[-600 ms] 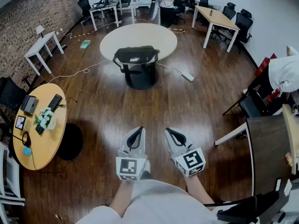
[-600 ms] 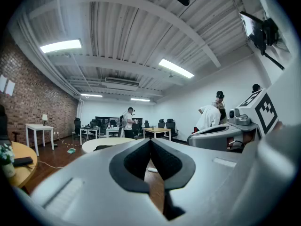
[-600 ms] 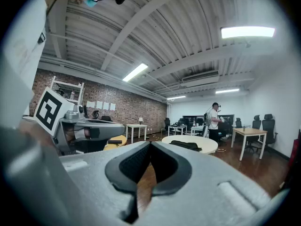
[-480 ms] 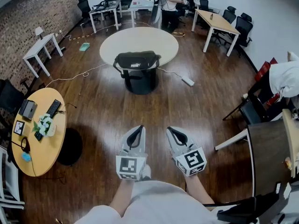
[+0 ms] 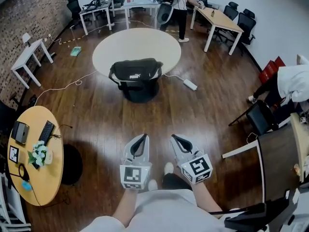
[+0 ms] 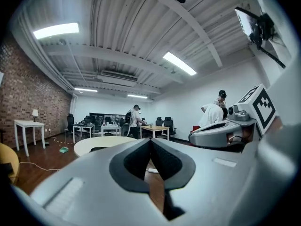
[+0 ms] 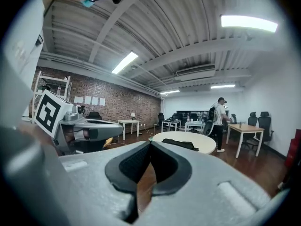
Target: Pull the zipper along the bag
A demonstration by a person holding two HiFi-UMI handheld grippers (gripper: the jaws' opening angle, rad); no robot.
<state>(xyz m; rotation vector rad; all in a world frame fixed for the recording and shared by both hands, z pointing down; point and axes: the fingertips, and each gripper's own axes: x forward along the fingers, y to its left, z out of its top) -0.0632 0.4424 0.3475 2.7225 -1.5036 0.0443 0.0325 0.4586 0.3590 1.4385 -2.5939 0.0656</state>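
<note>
The black bag [image 5: 135, 71] sits on the round counter [image 5: 136, 46], well ahead of both tongs. The left tongs [image 5: 140, 139] and right tongs [image 5: 176, 138] are closed and empty, held side by side.

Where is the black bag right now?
In the head view, the black bag lies on the near edge of the round white table, upper centre, left of a white power strip.

Dark wood floor [image 5: 96, 110]. Round white table [image 5: 145, 37] mid-room, with a white power strip [image 5: 189, 84] on the floor near its right. Yellow round table [image 5: 48, 170] at left edge carries a keyboard [image 5: 46, 132], a tablet [image 5: 20, 132] and white flowers [image 5: 37, 154]. A person [image 5: 182, 6] stands at the far end beside a wooden desk [image 5: 222, 19]. Brick wall [image 5: 29, 8] on the left
</note>
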